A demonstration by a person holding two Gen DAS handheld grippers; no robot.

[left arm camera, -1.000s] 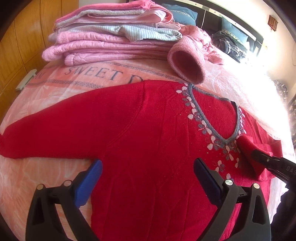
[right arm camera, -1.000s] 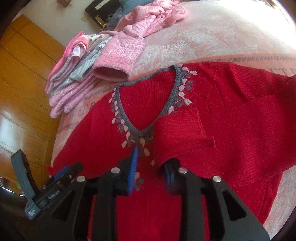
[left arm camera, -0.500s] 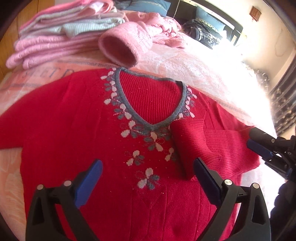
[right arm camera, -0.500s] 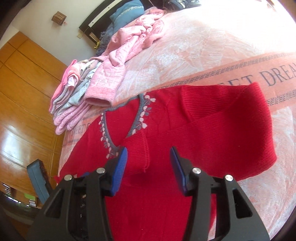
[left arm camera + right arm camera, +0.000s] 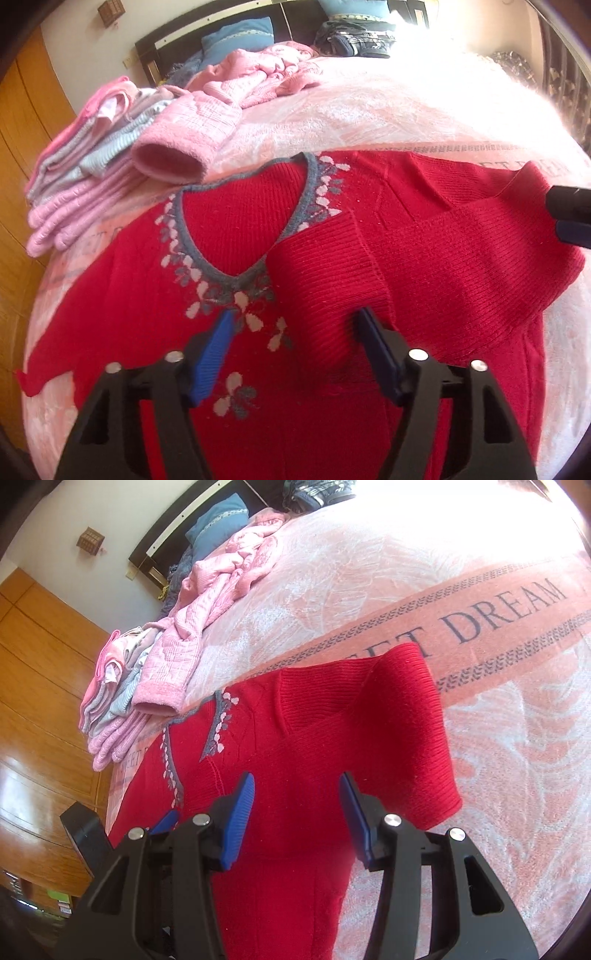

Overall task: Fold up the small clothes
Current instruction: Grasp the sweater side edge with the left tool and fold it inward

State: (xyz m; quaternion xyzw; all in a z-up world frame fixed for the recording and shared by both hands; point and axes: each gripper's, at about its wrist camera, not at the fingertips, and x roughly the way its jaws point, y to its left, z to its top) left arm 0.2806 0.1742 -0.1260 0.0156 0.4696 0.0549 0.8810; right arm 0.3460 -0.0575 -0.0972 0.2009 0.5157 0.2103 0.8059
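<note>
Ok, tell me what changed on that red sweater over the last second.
The right gripper let go of the sleeve cuff it had carried across the red sweater and backed off, jaws open. The cuff now lies over the chest by the V-neck. The left gripper stayed open. The pink clothes pile is unmoved.

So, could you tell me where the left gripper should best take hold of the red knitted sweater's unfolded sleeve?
Probably at the cuff end of the unfolded sleeve on the red knitted sweater, coming in from its own outer side. That sleeve lies flat and spread outward on the pink blanket, its free end tapering towards the bed edge, so open jaws can pinch there.
</note>
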